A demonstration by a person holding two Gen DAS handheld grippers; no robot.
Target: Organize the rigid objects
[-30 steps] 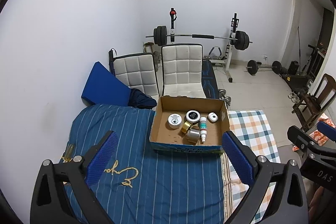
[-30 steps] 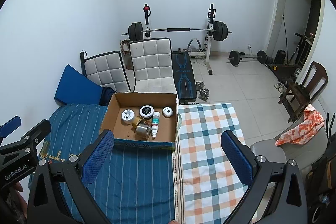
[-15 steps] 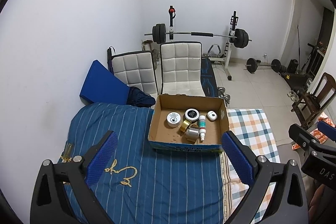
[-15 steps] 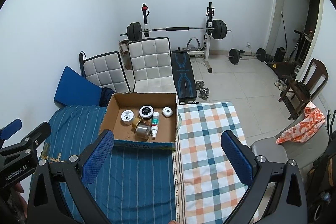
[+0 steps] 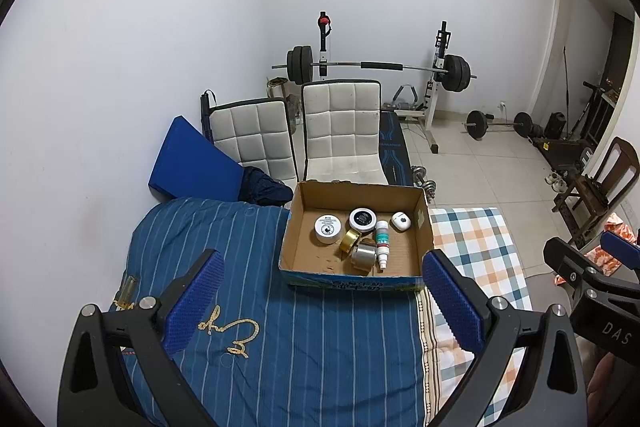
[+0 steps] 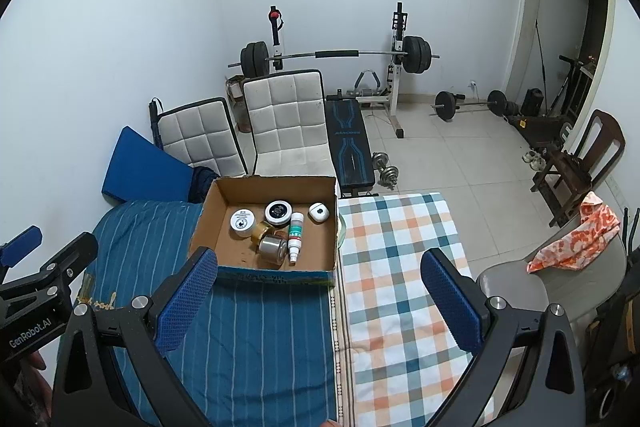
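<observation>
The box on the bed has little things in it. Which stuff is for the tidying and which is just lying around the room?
For the tidying:
cardboard box
white tin
black-lidded jar
gold tape roll
silver tape roll
spray bottle
small white case

Just lying around:
barbell
white chairs
blue cushion
wooden chair
dumbbells

Both grippers have pulled slightly up and back, so the cardboard box (image 5: pixel 354 279) sits a little farther off.

Home gym bedroom, barbell rack (image 5: pixel 376 67), weight bench (image 6: pixel 350 143), striped bedspread (image 5: pixel 280 339)
</observation>
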